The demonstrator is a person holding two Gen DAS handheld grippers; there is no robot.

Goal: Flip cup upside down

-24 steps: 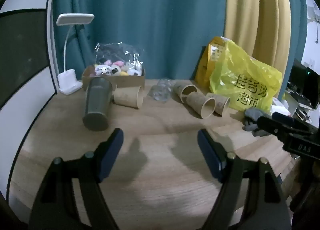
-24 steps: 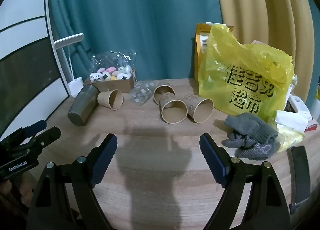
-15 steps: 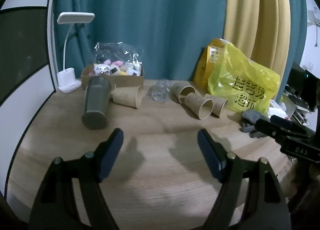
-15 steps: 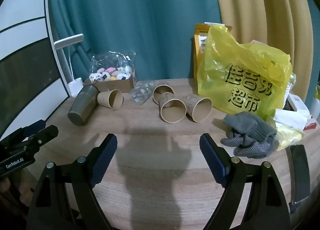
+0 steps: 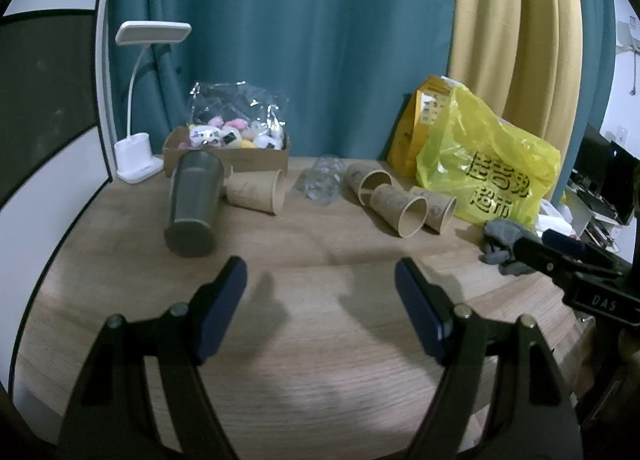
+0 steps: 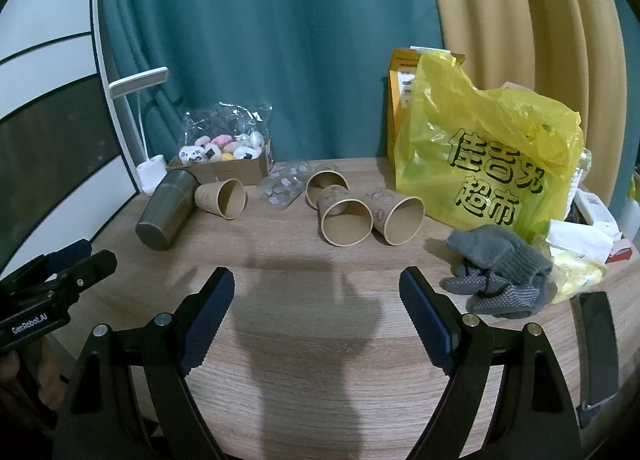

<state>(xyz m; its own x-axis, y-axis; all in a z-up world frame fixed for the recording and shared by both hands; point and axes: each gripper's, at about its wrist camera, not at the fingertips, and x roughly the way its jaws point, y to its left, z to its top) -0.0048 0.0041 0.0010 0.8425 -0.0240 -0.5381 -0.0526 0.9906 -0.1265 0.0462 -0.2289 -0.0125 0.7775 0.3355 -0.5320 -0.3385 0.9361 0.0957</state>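
Observation:
Several brown paper cups lie on their sides on the wooden table point(image 6: 320, 340): one point(image 6: 221, 198) next to a grey metal tumbler point(image 6: 166, 209), and three together in the middle point(image 6: 345, 215). In the left wrist view the single cup point(image 5: 256, 191) lies right of the tumbler point(image 5: 194, 204), the group point(image 5: 400, 207) further right. My left gripper point(image 5: 320, 288) is open and empty over the near table. My right gripper point(image 6: 317, 294) is open and empty, short of the cups. Each gripper shows at the edge of the other's view.
A yellow plastic bag point(image 6: 488, 164) and grey gloves point(image 6: 500, 272) lie at the right. A cardboard box of small toys point(image 6: 224, 160), a white desk lamp point(image 5: 138, 156) and a clear blister pack point(image 6: 284, 188) sit at the back. A dark phone point(image 6: 596, 344) lies at the near right.
Both grippers have drifted back slightly from the table; the cups look a little farther. Both stay open. Nothing on the table moved.

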